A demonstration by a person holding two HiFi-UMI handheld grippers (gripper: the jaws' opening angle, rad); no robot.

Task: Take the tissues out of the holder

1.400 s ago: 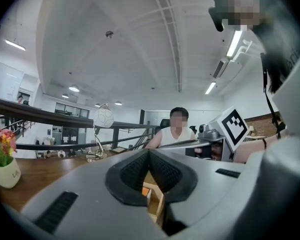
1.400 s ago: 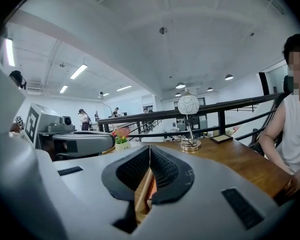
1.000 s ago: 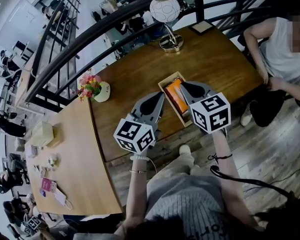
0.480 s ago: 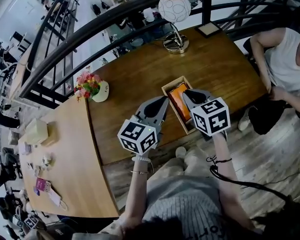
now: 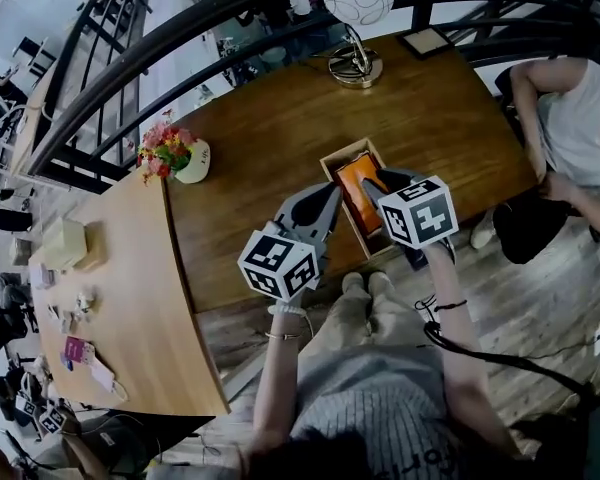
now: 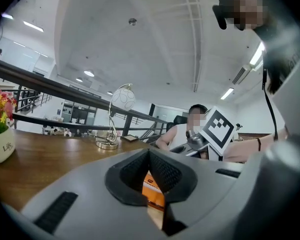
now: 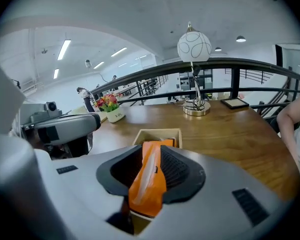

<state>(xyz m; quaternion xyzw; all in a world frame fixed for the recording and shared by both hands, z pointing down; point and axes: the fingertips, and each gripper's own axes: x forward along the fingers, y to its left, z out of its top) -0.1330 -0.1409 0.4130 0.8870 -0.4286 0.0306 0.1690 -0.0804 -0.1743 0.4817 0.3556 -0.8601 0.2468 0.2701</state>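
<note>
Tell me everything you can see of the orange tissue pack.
The orange tissue pack is a flat, soft packet in glossy, plastic-looking wrap, with a pale strip running along its length and a small dark mark beside the strip. It stands on edge, leaning slightly, squeezed between the pads of the right gripper, whose jaws are shut on it. Its far end points at the open wooden holder; whether it is clear of the holder cannot be told.
</note>
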